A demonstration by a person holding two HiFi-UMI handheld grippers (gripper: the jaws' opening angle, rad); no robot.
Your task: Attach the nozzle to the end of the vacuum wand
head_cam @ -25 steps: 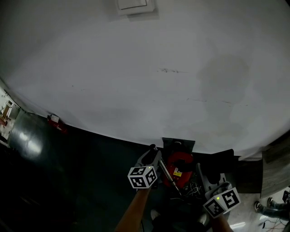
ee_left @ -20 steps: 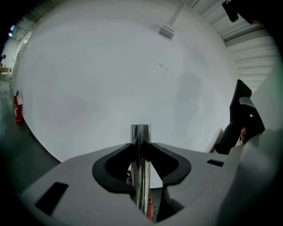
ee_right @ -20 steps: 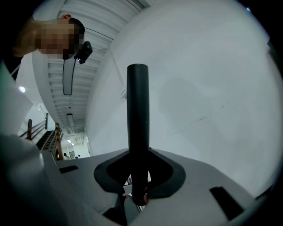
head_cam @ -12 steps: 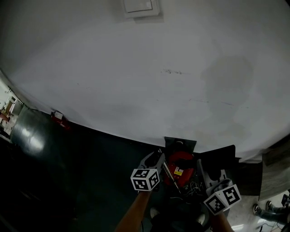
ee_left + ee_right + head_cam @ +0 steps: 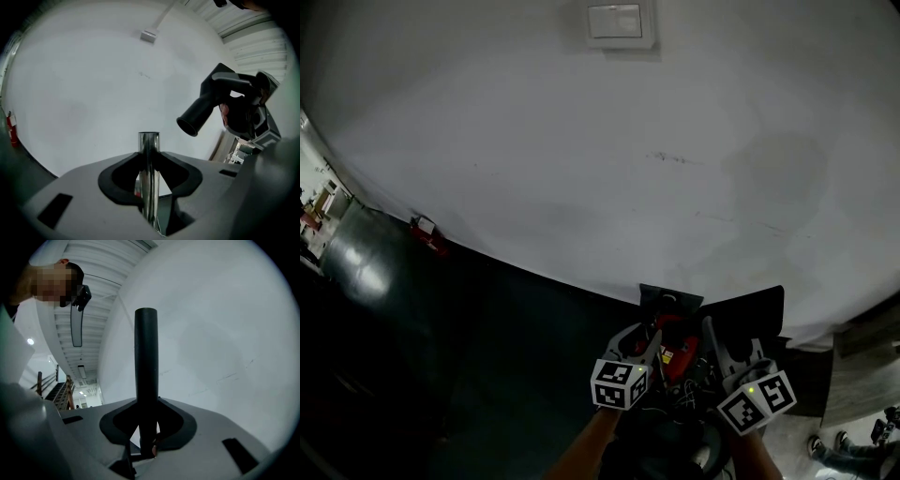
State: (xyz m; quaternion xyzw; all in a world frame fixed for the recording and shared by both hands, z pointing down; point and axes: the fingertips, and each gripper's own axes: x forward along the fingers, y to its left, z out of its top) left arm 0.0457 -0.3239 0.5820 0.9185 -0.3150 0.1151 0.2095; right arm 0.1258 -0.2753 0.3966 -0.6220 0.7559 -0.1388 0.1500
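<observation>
The left gripper [image 5: 149, 190] has its jaws partly closed on the wand [image 5: 149, 150], a shiny metal tube that stands up between the pads with its open end just clear of them. The right gripper [image 5: 146, 427] is likewise partly closed, on the black nozzle [image 5: 146, 357], which sticks out well past its jaws.

In the left gripper view the nozzle hangs above and to the right of the wand's end, apart from it, with its round mouth tilted down towards that end. The two tubes are not yet in line. Below the wand, in the head view, sits the red vacuum body [image 5: 675, 342]; beyond the wand is a plain white wall [image 5: 581, 169].

The likely trouble is at the joint. If the nozzle comes in at this tilt, its rim would probably catch on the wand's edge instead of sliding over it. A push against that snag could make the smooth metal slip through the left pads, or swing the long nozzle in the right pads, since each is pinched at only one place.
</observation>
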